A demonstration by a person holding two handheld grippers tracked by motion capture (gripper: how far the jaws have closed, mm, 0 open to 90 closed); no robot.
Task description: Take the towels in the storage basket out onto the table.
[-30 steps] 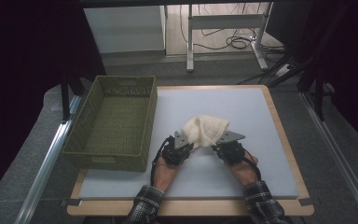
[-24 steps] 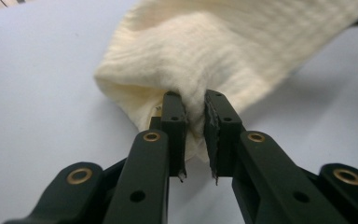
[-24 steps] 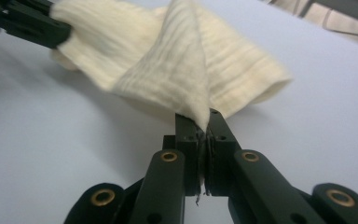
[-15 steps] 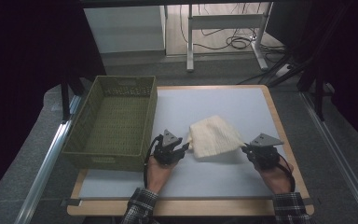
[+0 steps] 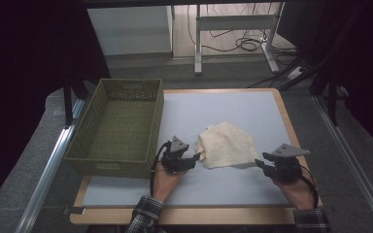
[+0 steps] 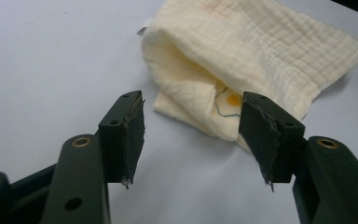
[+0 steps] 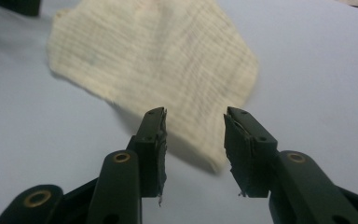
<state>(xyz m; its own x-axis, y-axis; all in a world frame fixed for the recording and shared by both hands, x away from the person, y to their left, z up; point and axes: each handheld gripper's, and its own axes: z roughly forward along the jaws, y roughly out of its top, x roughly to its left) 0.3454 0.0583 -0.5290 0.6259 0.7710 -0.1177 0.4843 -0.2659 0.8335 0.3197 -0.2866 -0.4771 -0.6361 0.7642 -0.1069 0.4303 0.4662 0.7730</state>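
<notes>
Both tongs have let go of the cloth (image 5: 226, 144), jaws just opening, empty. It lies beside the basket (image 5: 116, 127); left tongs (image 5: 194, 158) nearer, right tongs (image 5: 261, 165) apart.

Bare table (image 5: 223, 104) beyond cloth (image 5: 226, 150), basket (image 5: 119, 126) walling the left side

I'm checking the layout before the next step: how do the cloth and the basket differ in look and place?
The cloth is pale cream, soft and folded flat on the table's middle; the basket is olive green, rigid and stands with upright mesh walls at the left edge. The cloth lies between both grippers; the basket sits beside the left gripper. Both rest on the table.
</notes>
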